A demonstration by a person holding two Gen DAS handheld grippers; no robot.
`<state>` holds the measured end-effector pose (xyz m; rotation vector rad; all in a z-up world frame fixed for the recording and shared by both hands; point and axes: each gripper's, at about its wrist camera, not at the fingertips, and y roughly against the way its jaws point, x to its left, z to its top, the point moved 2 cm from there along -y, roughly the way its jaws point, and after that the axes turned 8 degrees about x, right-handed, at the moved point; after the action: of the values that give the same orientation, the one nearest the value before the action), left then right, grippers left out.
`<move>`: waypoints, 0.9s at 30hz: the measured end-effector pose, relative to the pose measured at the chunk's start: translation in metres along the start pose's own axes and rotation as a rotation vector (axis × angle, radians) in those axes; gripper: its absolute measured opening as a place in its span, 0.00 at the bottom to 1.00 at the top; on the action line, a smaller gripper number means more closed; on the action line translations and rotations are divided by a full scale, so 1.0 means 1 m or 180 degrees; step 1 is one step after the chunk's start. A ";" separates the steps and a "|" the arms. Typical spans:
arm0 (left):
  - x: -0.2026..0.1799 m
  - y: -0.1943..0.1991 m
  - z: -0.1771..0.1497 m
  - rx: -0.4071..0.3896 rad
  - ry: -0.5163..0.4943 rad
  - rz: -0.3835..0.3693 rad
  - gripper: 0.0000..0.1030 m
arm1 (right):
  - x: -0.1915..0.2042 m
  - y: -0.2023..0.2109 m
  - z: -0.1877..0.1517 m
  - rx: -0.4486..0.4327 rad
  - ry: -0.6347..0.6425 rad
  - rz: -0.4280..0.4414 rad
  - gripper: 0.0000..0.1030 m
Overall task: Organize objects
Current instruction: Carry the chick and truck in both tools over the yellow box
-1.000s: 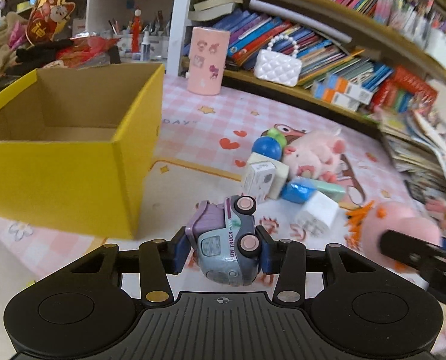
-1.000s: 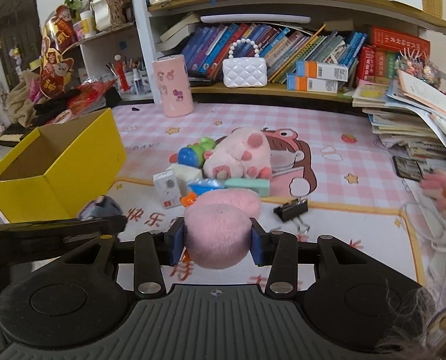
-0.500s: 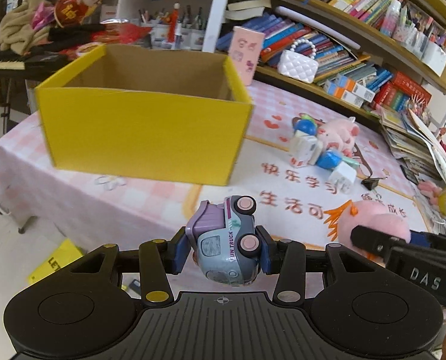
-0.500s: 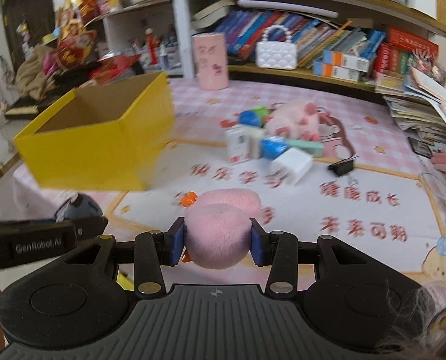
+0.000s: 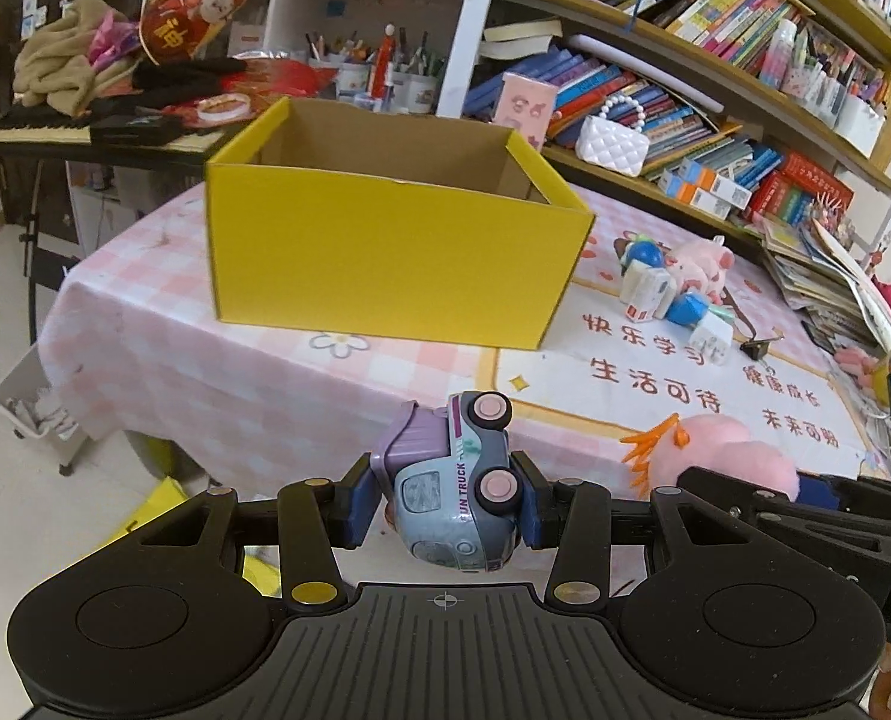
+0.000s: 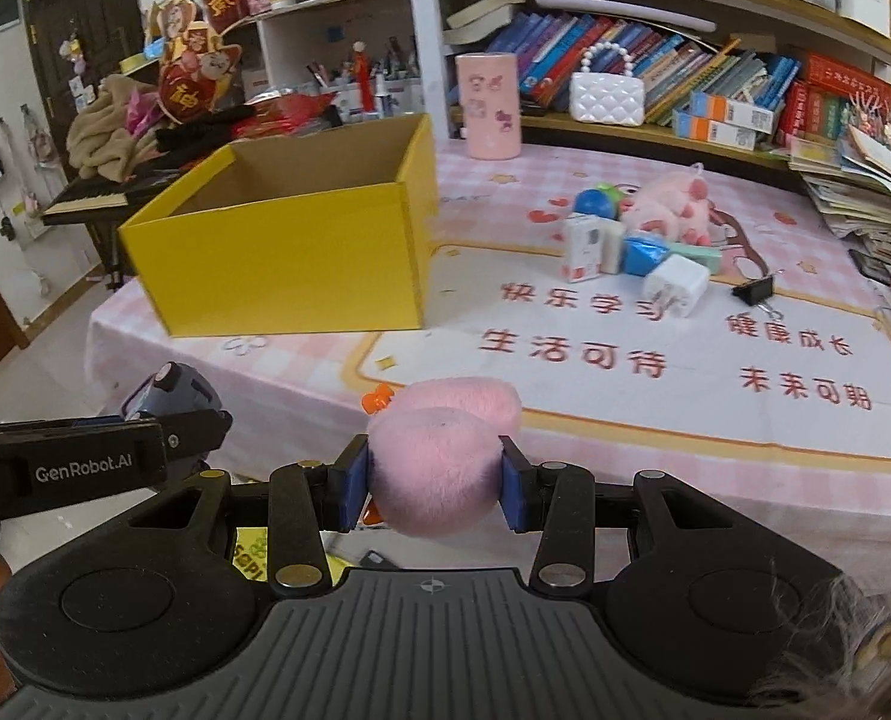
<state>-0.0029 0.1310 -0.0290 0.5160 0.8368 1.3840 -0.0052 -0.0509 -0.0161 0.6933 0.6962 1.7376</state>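
Left wrist view: left gripper [image 5: 445, 501] held level off the near edge of the table [image 5: 205, 360], both blue pads clenched on a small toy truck [image 5: 454, 489], which sits tipped on its side between them, wheels facing right, cab toward the camera. Straight ahead and beyond the claw stands an open yellow box [image 5: 391, 258] on the pink checked cloth; what shows of its inside is bare brown cardboard, the floor hidden by the front wall. Ahead and to the right lies a loose heap of toys [image 5: 673, 288], apart from the box. Just right of the claw, the other tool carries a pink plush [image 5: 727, 456]. Right wrist view: right gripper [image 6: 436, 489] likewise level, off the table edge, pads squeezing the pink plush at its rounded end. The box lies ahead and to the left, the inner walls bare. The heap is ahead and to the right. The left tool enters low left with the truck.
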 end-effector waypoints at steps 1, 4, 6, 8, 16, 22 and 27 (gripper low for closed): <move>0.002 0.003 -0.001 -0.0014 -0.0010 0.0003 0.42 | 0.005 0.001 -0.001 -0.0010 0.0016 0.0015 0.39; 0.009 0.011 -0.004 -0.0064 -0.0022 0.0023 0.42 | 0.020 0.003 -0.002 -0.0032 0.0085 0.0056 0.39; 0.014 0.015 -0.005 -0.0098 -0.0012 0.0047 0.42 | 0.028 0.005 -0.002 -0.0044 0.0137 0.0080 0.39; 0.019 0.019 -0.005 -0.0130 0.0000 0.0073 0.42 | 0.036 0.006 -0.002 -0.0059 0.0177 0.0091 0.39; 0.036 0.029 0.008 -0.0290 0.0072 0.0169 0.42 | 0.053 0.003 0.008 -0.0070 0.0268 0.0081 0.39; 0.041 0.032 0.027 -0.0389 0.0074 0.0196 0.42 | 0.061 0.001 0.022 -0.0141 0.0300 0.0113 0.38; 0.041 0.031 0.044 -0.0479 0.0046 0.0207 0.42 | 0.066 -0.002 0.047 -0.0268 0.0291 0.0151 0.39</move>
<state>0.0099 0.1821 0.0133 0.4205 0.7261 1.4992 0.0149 0.0184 0.0207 0.5795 0.6698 1.8405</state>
